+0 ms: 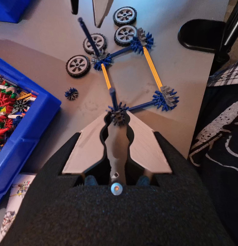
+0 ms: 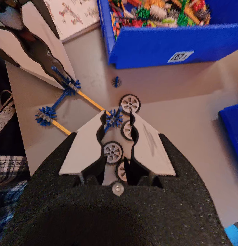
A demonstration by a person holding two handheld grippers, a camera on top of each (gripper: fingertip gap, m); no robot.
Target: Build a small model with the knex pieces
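A rectangular frame of yellow rods [image 1: 152, 67] and blue rods lies on the grey table [image 1: 49, 43], with blue snowflake connectors at its corners. My left gripper [image 1: 117, 114] is shut on the near corner connector [image 1: 118, 117], which has a blue rod [image 1: 113, 97] standing up from it. My right gripper [image 2: 117, 115] is open above the opposite corner connector [image 2: 114, 119], whose upright blue rod [image 1: 87, 36] points up between the fingers. The right fingers [image 1: 101, 13] also show at the top of the left wrist view. The left gripper [image 2: 70, 83] shows at the upper left of the right wrist view.
Several grey wheels with black tyres [image 1: 77, 65] [image 2: 130, 104] lie beside the frame's far end. A loose blue connector [image 1: 71, 93] lies near a blue bin [image 1: 36, 119] full of coloured pieces. A second blue bin [image 2: 232, 130], a printed sheet [image 2: 73, 16] and a black base [image 1: 198, 34] border the table. My hands' fingertips stand some 12 cm from each other.
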